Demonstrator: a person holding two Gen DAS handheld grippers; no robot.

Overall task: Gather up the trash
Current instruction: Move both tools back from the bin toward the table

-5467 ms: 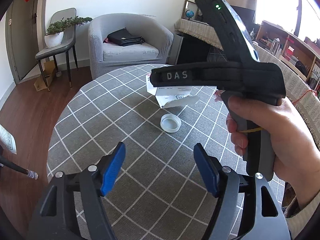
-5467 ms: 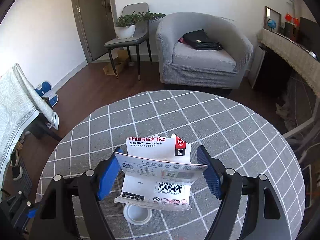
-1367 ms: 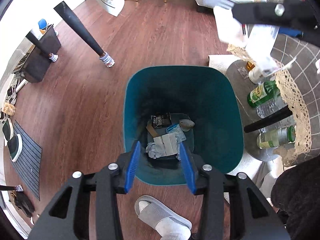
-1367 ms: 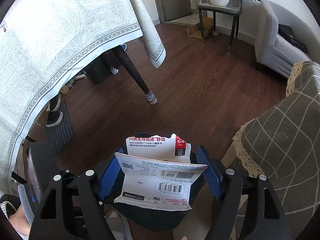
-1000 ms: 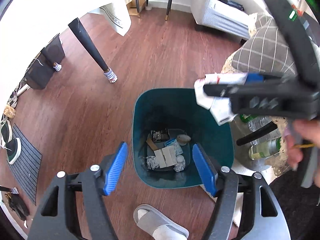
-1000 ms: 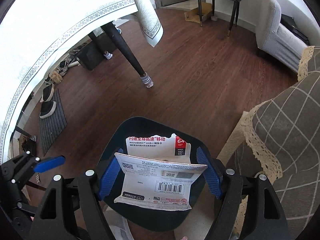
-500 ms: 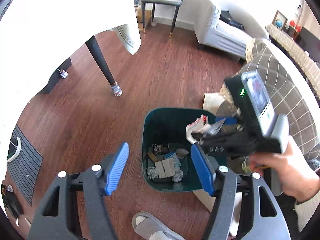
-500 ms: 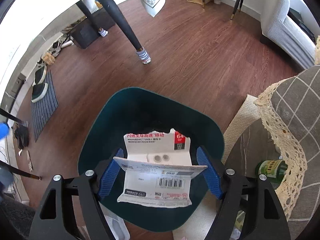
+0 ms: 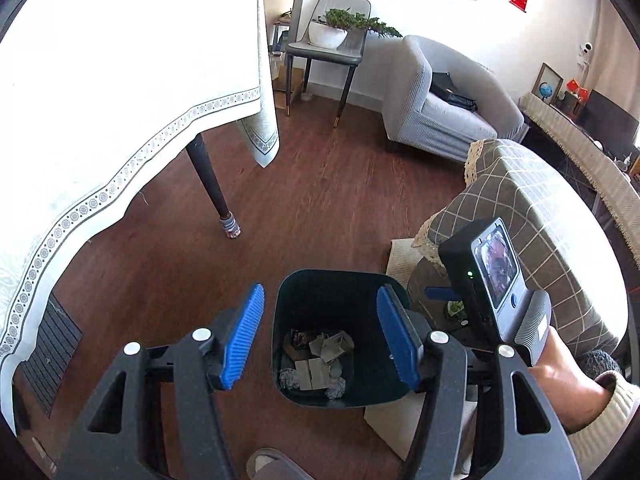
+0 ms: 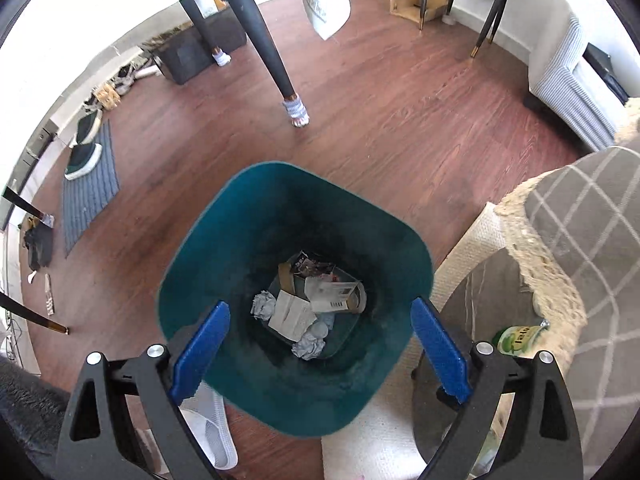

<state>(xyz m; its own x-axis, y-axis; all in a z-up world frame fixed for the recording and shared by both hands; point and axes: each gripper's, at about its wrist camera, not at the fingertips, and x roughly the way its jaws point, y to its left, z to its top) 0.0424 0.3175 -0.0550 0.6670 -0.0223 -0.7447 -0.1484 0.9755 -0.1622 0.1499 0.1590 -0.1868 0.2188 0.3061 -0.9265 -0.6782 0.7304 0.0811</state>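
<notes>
1. Right gripper (image 10: pixel 320 350): jaws spread wide, nothing between the blue ribbed pads (image 10: pixel 438 356). It hangs directly over the mouth of the trash bin (image 10: pixel 224 248), looking straight down into it.
2. Left gripper (image 9: pixel 320 338): jaws likewise released and empty, held higher and farther back, with the same bin (image 9: pixel 292 300) seen between its pads.
3. Task item: the torn card package (image 10: pixel 334 292), white printed cardboard with a barcode, lies flat at the bottom of the bin, well below the right gripper and touching neither pad.
4. Other bin contents: a folded white paper sheet (image 10: pixel 290 316) just beside the package, crumpled grey-white paper balls (image 10: pixel 308 346), and a dark glossy wrapper (image 10: pixel 310 266) toward the far wall.
5. Bin: smooth teal plastic, rounded-square opening, walls tapering to a smaller base; it stands on a brown wood-plank floor (image 10: pixel 380 100).
6. Right of the bin: a round surface draped in a grey checked cloth (image 10: pixel 592 216) with a cream lace edge, and a green-labelled bottle (image 10: pixel 516 340) beneath it.
</notes>
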